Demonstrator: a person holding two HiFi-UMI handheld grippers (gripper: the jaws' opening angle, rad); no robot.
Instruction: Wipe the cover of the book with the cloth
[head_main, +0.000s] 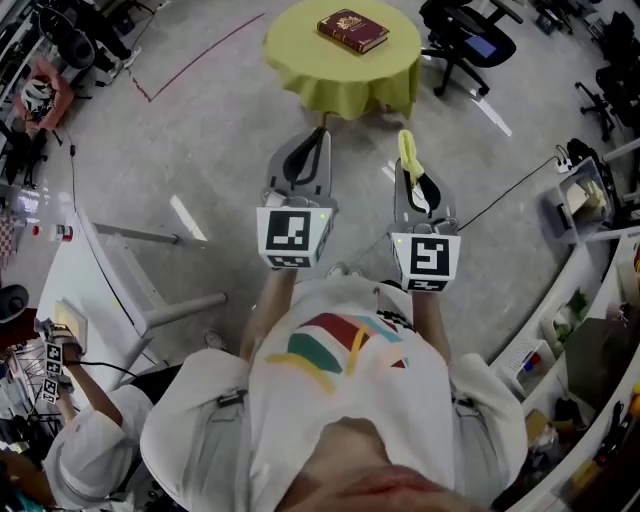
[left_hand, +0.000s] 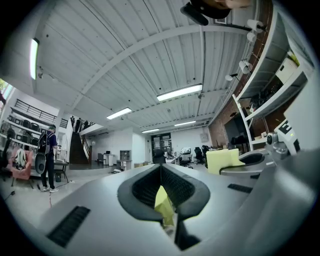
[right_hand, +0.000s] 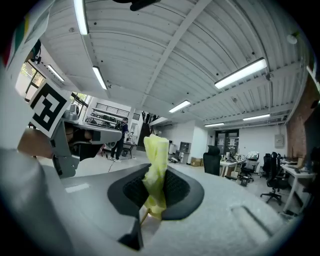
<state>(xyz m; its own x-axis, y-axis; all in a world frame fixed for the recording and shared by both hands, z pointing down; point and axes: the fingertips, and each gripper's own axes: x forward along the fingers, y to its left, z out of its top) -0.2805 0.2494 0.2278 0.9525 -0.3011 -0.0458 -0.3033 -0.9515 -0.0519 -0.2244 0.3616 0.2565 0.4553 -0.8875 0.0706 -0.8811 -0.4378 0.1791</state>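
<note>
Dark-red book (head_main: 352, 30) lies flat on the round yellow table (head_main: 300, 55), right of centre and inside the rim. Its long axis runs upper-left to lower-right in head view. Both grippers are held level, well short of the table, with floor (head_main: 220, 130) between. Right gripper (head_main: 410, 170) pinches the yellow cloth (head_main: 406, 148), which sticks out past the tips. Left gripper (head_main: 322, 135) has its jaws pressed together; a yellow sliver shows at the gap, and I can't tell what it is. Chairs (head_main: 460, 40) stand just right of the table.

The book (head_main: 352, 30) lies on the table (head_main: 300, 62), a chair (head_main: 462, 40) right of it.
</note>
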